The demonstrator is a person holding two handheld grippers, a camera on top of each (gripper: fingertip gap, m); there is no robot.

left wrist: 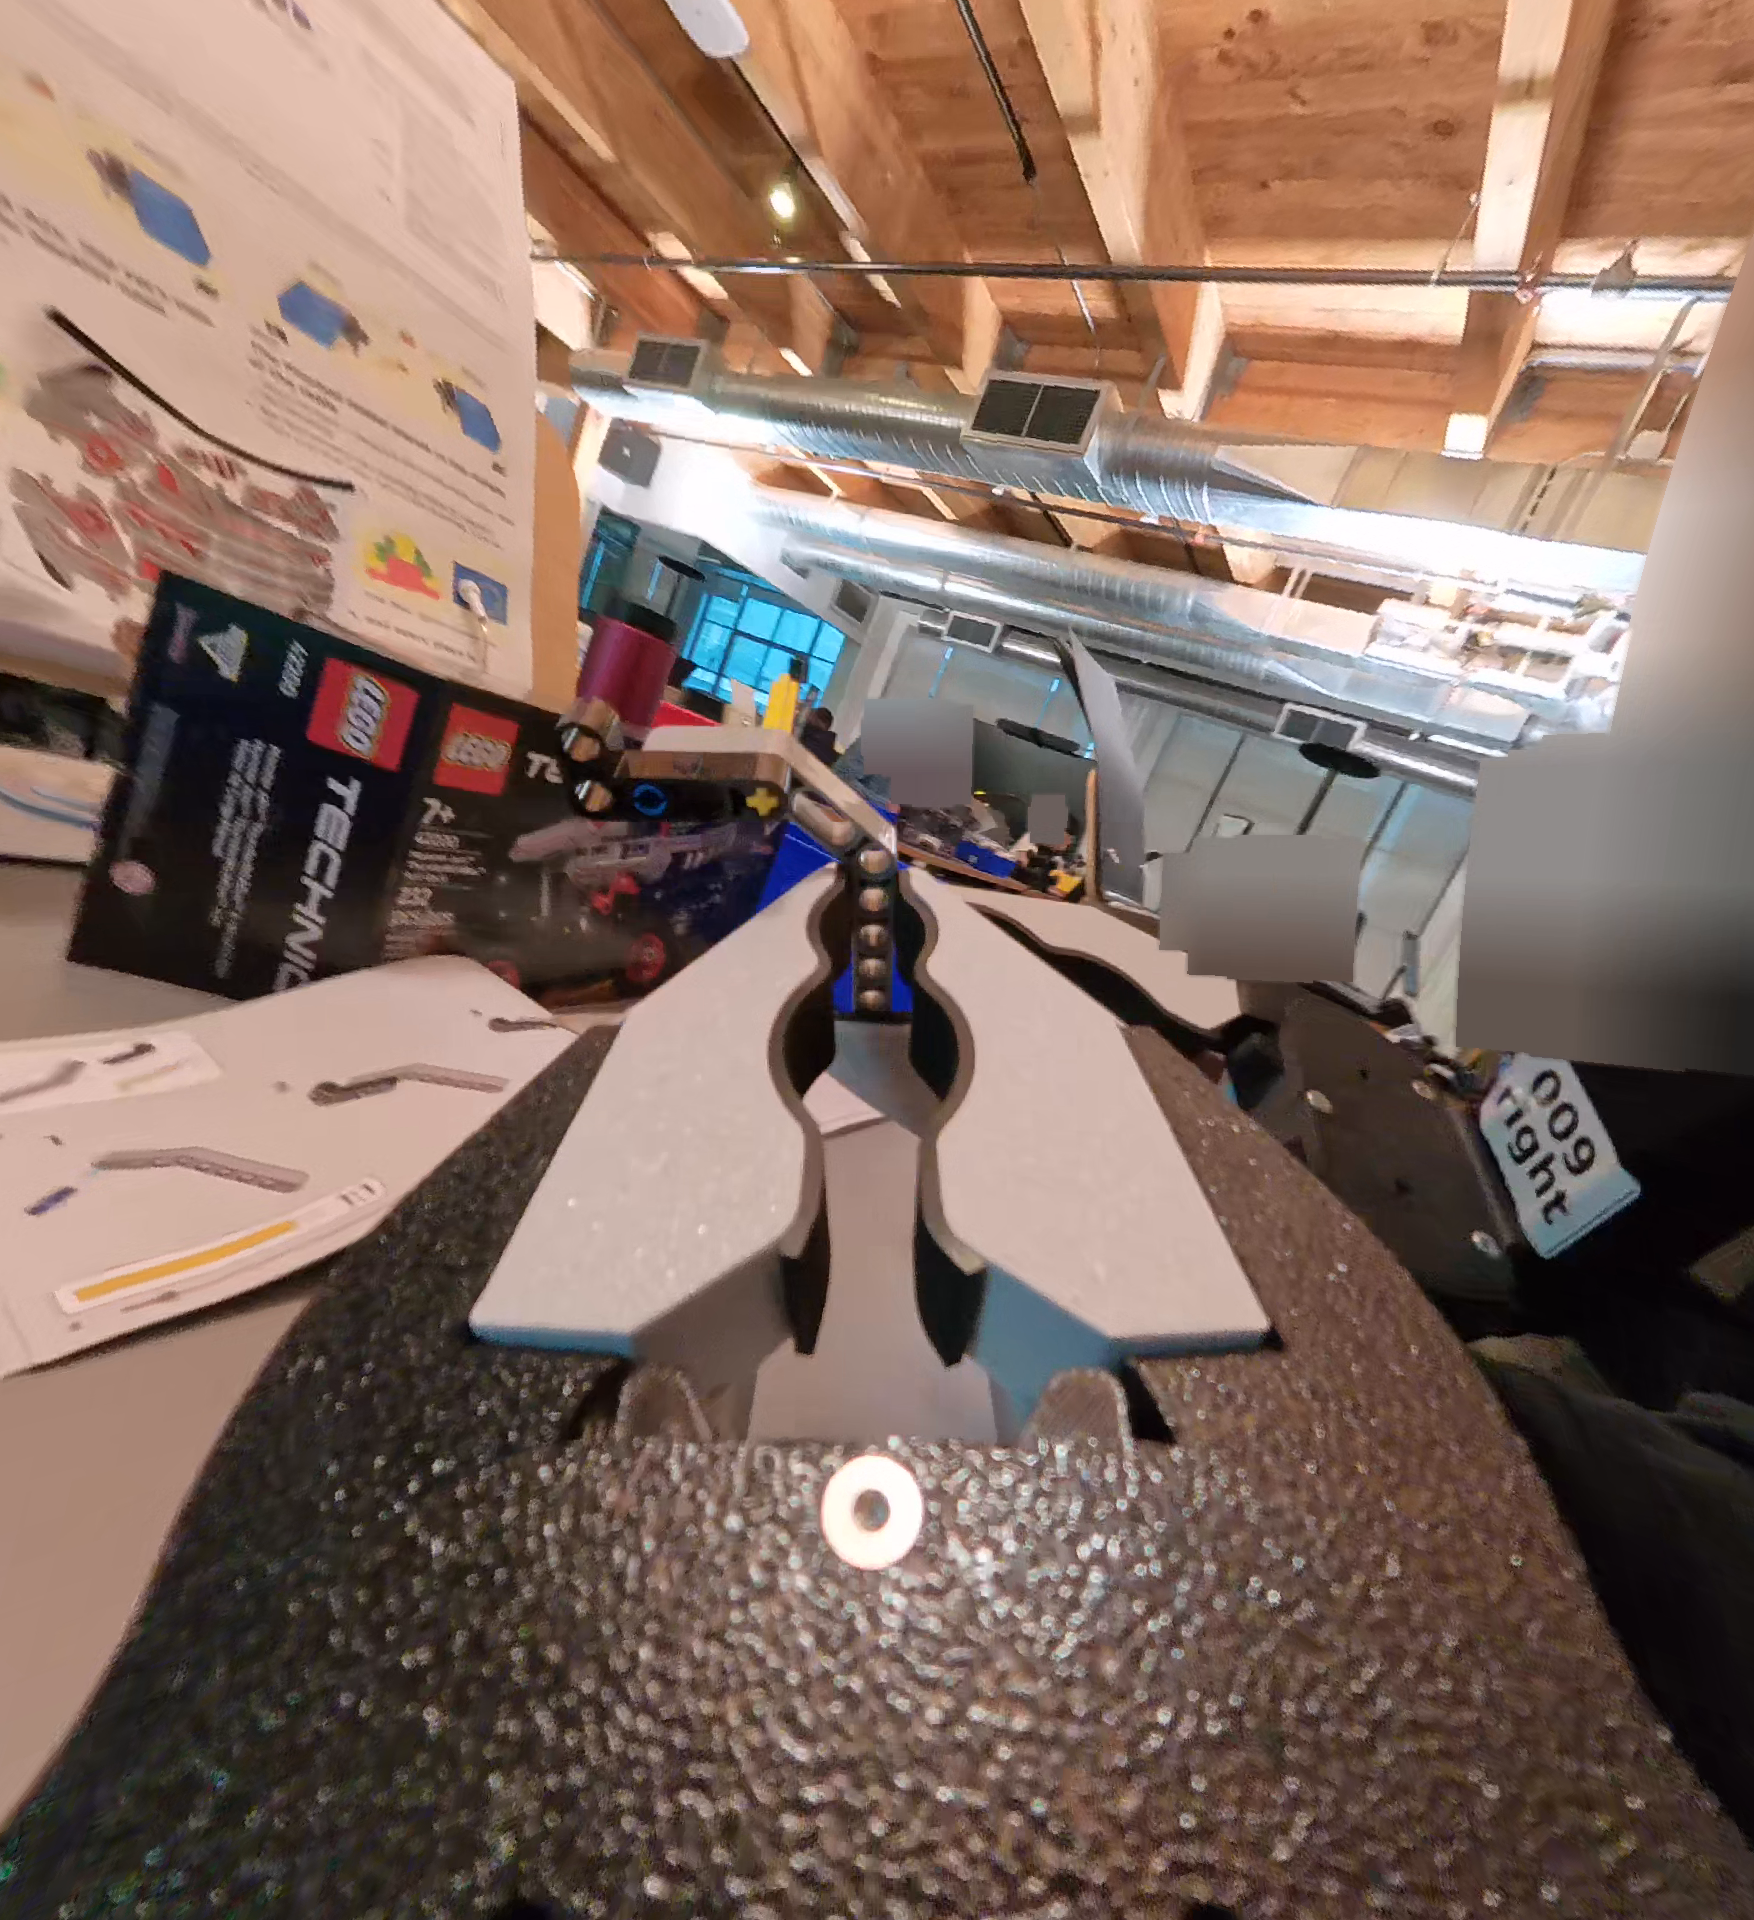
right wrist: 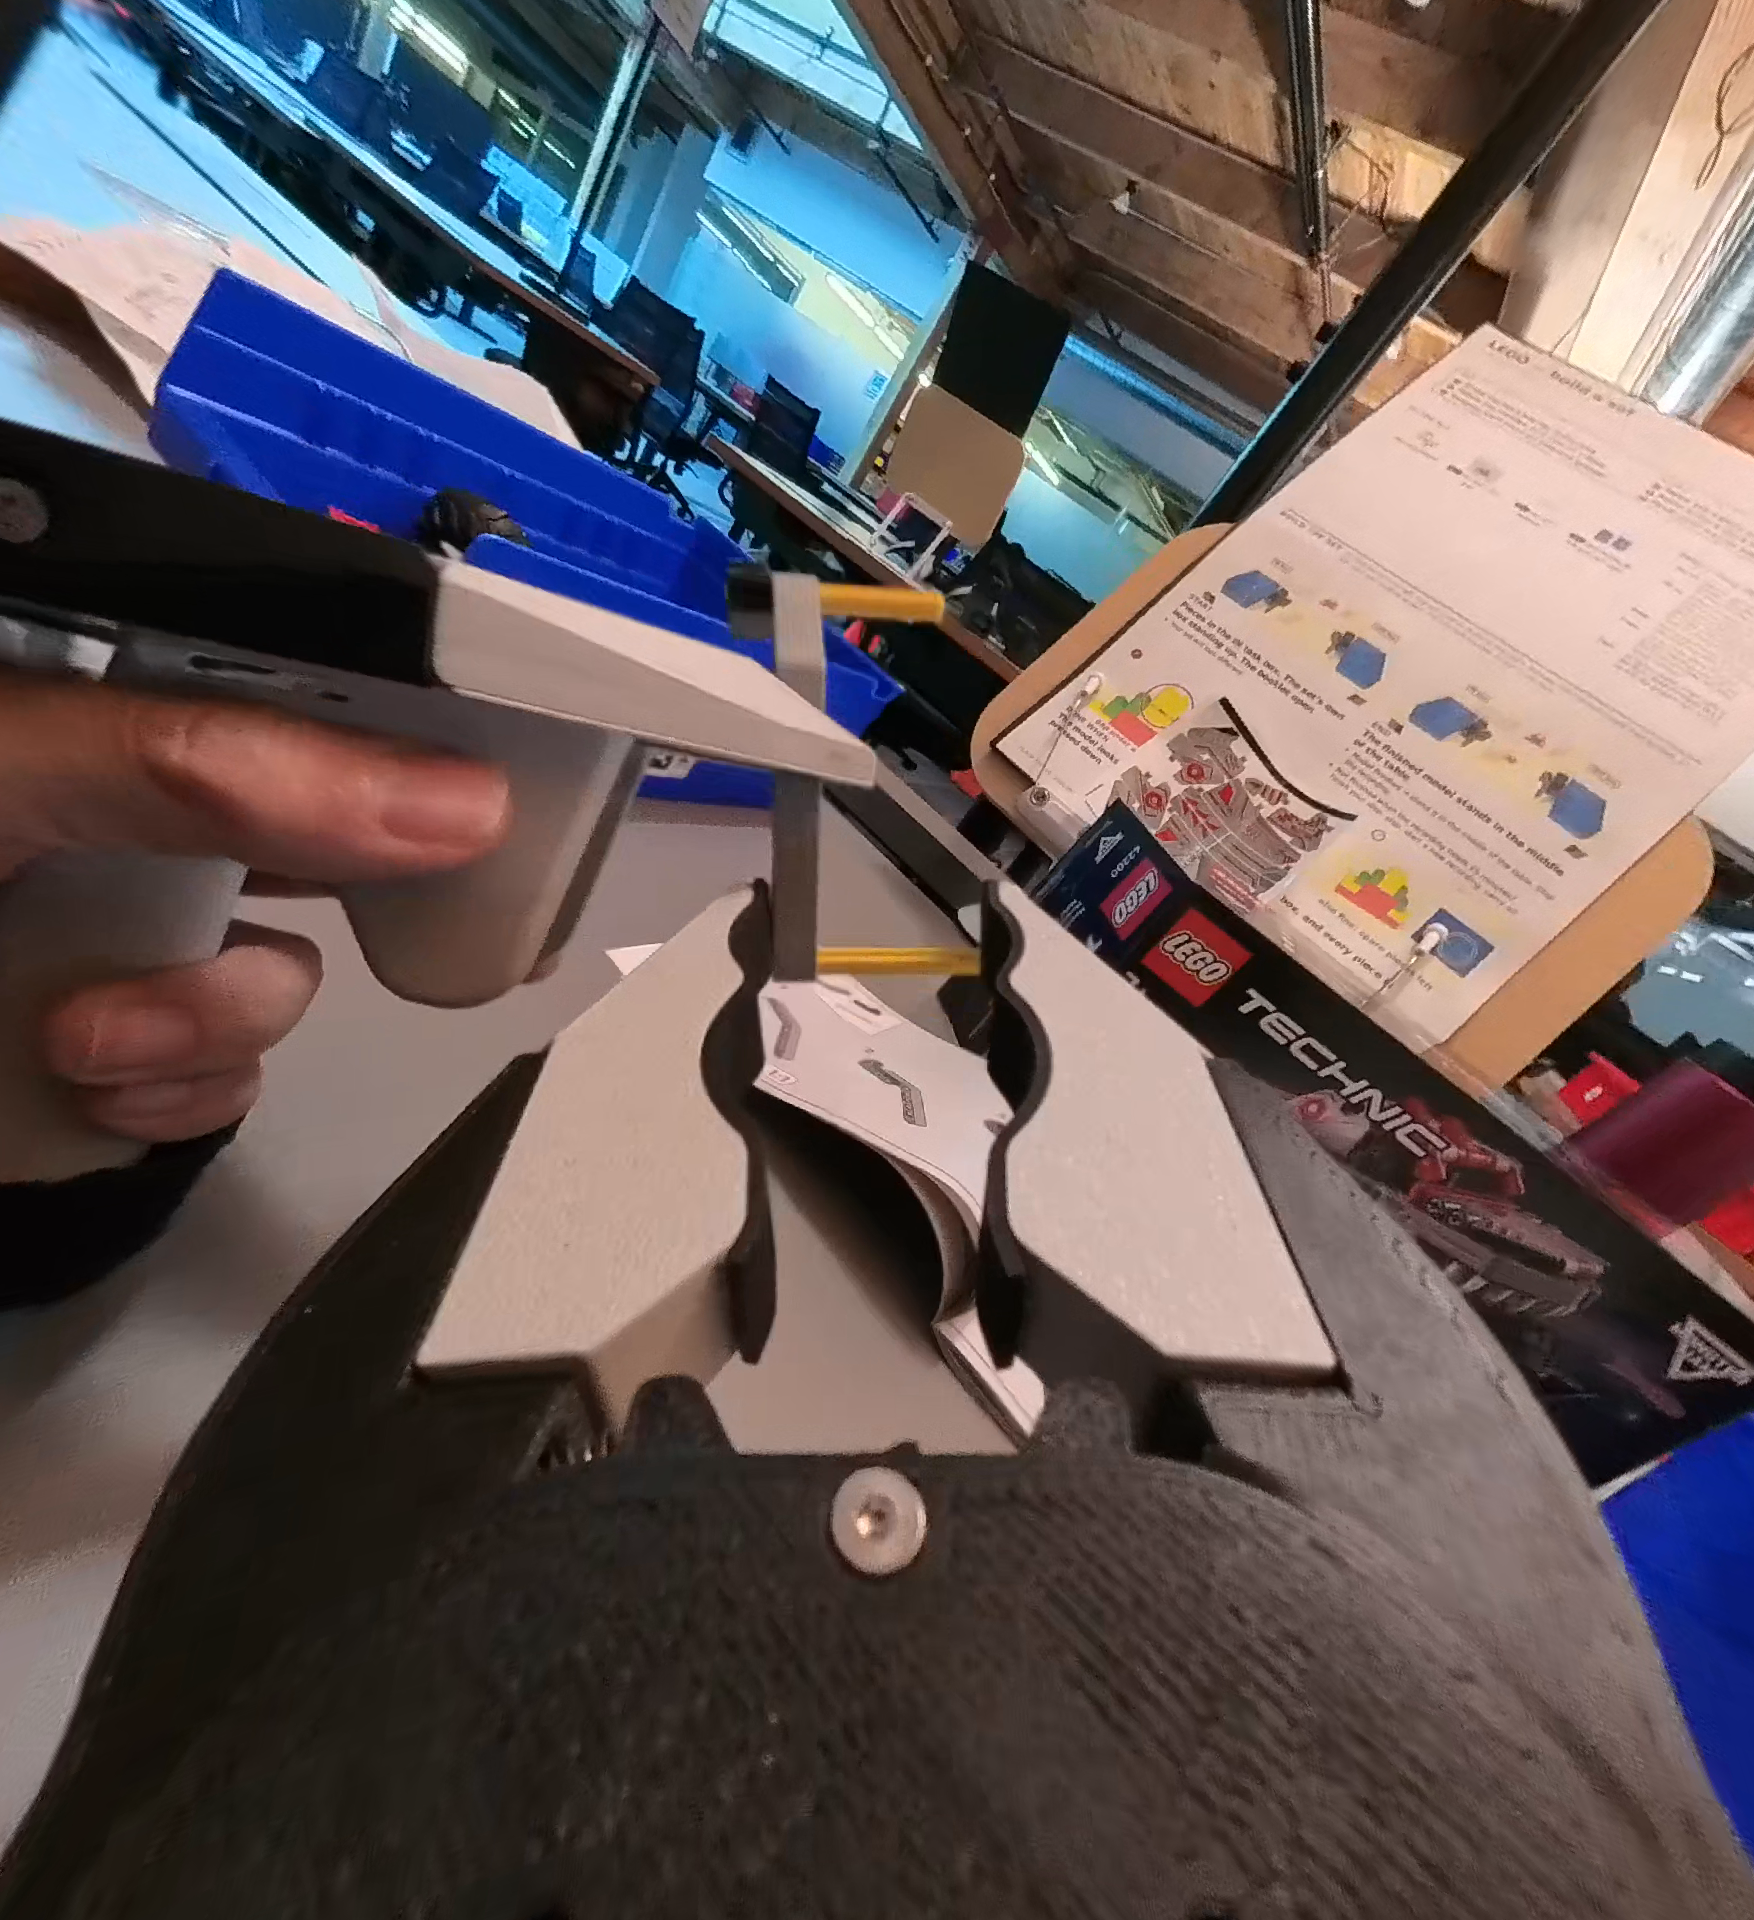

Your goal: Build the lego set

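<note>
The table (left wrist: 42, 1475) is pale grey, and on it lie the largest things: a white instruction poster (right wrist: 1455, 665) propped on a brown board at the back, the dark set box (left wrist: 260, 821) lying below it, blue bins (right wrist: 405, 457) on the far side, and an open booklet (left wrist: 177, 1164) lying flat on the near part. Both tools are raised above the table, meeting over the booklet. The left gripper (left wrist: 868, 914) has its grey fingers closed tight on a black holed beam (left wrist: 873, 940), which belongs to the small model (left wrist: 707, 774) of grey and black beams with a blue pin and a yellow axle end, held up in front of the box. In the right wrist view a hand (right wrist: 156, 883) grips the left tool's handle, and the grey beam (right wrist: 795, 790) stands upright from its tips. The right gripper (right wrist: 873, 935) is partly open, its fingers well apart around a short yellow axle (right wrist: 894, 961) that sticks out sideways from the beam's lower end toward the right finger; whether the pads touch it I cannot tell. A second yellow axle (right wrist: 878, 603) juts from the beam's top.
</note>
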